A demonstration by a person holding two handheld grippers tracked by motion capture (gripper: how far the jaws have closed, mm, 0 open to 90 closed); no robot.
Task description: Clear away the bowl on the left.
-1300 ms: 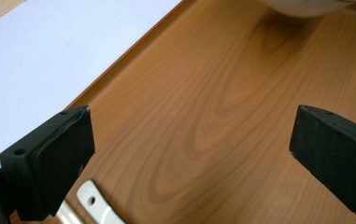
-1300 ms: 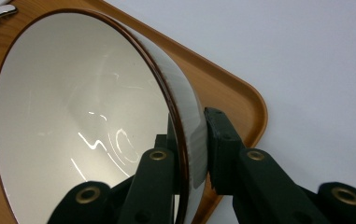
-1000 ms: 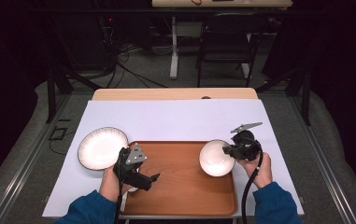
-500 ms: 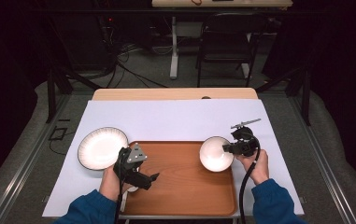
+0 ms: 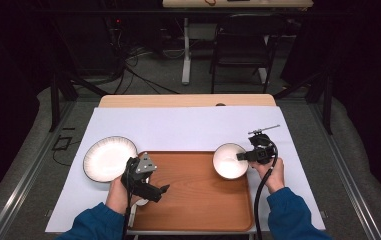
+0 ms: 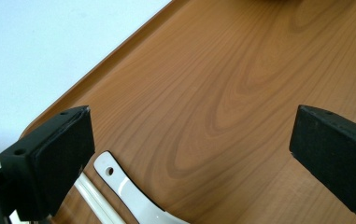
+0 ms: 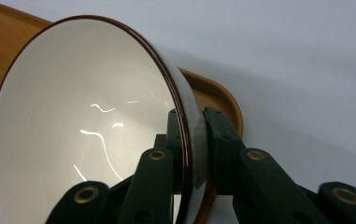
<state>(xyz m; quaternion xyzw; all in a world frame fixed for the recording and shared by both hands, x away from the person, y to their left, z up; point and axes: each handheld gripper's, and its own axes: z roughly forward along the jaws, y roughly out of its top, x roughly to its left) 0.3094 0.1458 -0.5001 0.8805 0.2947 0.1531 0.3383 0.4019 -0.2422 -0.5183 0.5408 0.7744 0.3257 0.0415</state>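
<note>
A white bowl [image 5: 229,160] with a dark rim hangs over the far right corner of the wooden tray [image 5: 198,195]. My right gripper [image 5: 243,156] is shut on the bowl's right rim; in the right gripper view the bowl [image 7: 82,121] is pinched at its edge between the black jaws of the right gripper [image 7: 192,135]. My left gripper [image 5: 159,191] is open over the tray's left side, and the left gripper view shows the left gripper [image 6: 189,149] with bare wood between its jaws. A white spoon handle [image 6: 124,186] lies on the tray by the left jaw.
A white plate [image 5: 109,158] with a dark rim lies on the white sheet [image 5: 188,127] left of the tray. The table edge [image 5: 188,101] runs along the far side. Beyond it stand chairs and a desk frame on the floor.
My right gripper has carried the bowl a little to the left and lower, toward the tray's right corner. The left gripper has stayed where it was.
</note>
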